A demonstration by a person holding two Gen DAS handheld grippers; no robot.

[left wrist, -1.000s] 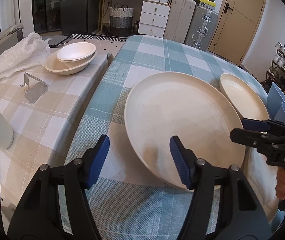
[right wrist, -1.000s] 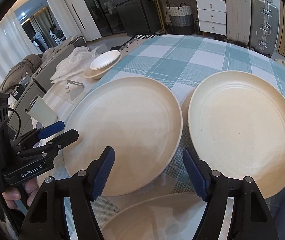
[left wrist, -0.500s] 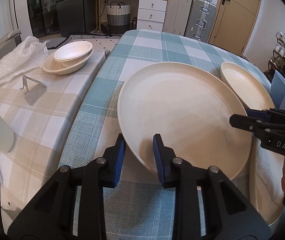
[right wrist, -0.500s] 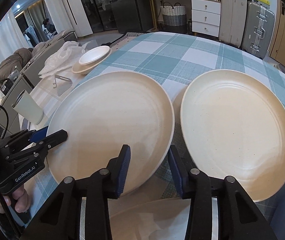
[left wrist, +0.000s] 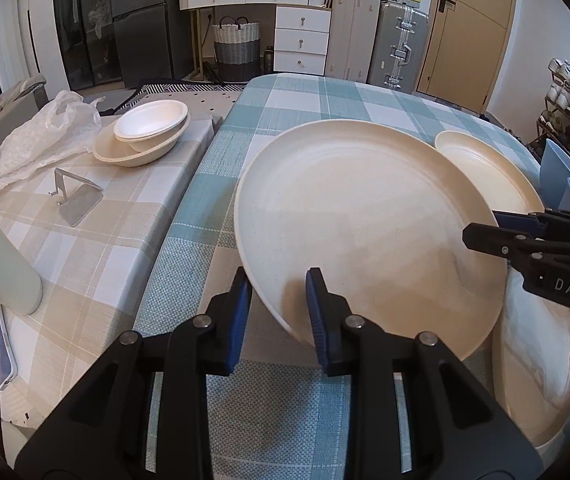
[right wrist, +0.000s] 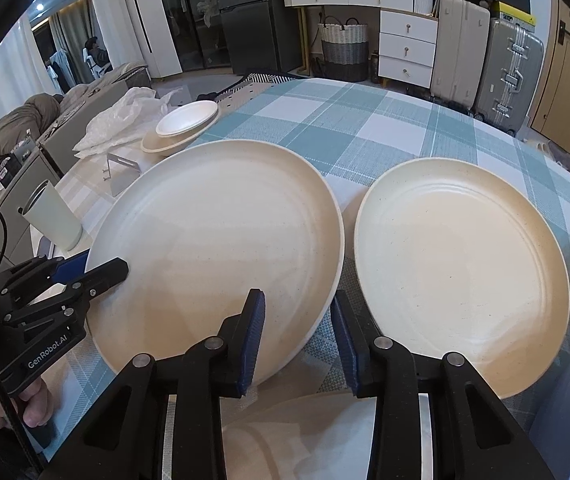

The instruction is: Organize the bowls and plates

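Your left gripper [left wrist: 275, 312] and right gripper [right wrist: 297, 340] both have their jaws clamped on opposite rim edges of the large plate [left wrist: 365, 220], a round, matte, speckled cream dish. It sits centre frame in both views, tilted above the teal checked worktop [left wrist: 305, 100]. A second plate [right wrist: 461, 280] of the same finish lies flat just beside it, right of centre in the right wrist view. Two nested bowls [left wrist: 145, 132] rest upper left.

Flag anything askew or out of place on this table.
The large plate is tilted, lifted off the tablecloth, with the left gripper and right gripper each shut on its rim. Nothing looks spilled or damaged.
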